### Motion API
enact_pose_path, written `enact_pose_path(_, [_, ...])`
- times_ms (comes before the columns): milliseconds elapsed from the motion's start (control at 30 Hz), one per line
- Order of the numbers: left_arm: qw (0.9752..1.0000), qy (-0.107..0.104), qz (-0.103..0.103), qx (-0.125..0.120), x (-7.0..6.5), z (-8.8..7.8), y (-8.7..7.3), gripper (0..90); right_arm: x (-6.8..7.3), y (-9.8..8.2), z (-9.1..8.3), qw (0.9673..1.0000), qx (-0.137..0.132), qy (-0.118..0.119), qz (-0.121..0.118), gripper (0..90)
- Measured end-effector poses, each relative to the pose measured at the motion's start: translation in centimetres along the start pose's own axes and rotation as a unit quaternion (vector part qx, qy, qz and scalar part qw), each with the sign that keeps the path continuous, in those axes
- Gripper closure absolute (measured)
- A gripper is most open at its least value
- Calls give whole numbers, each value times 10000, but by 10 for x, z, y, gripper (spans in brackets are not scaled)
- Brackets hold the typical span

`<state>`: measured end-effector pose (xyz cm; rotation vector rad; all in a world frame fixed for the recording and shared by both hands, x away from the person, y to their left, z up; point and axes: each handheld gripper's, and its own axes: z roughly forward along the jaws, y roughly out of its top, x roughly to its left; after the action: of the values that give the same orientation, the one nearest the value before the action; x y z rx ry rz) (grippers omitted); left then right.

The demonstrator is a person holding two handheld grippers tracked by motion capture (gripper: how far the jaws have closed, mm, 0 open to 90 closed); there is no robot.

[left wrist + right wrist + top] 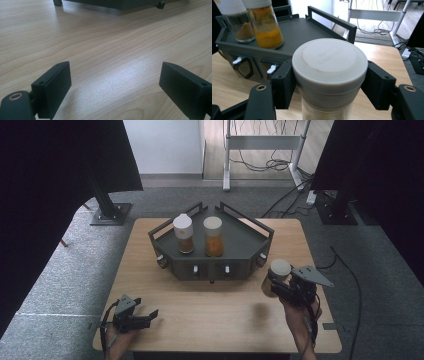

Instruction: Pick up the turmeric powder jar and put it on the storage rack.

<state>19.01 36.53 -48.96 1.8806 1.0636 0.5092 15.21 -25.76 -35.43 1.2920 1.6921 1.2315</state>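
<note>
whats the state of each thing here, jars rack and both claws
held jar: lid on, upright, clamped in the right claw, off the table
right claw: shut on the held jar
left claw: open, nothing between its jaws, low over the table
orange jar: lid on, upright on the rack
brown jar: lid on, upright on the rack
rack: on the table

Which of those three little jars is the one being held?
The jar at the right of the table, clamped just under its pale lid between the right gripper jaws. The other two jars stand side by side on the dark rack.
</note>
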Motion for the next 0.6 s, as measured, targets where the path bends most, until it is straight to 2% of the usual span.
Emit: enact_pose_path(600, [10000, -54, 22, 16, 2, 0, 1, 107, 2, 33, 10, 9998, -170, -41, -54, 330])
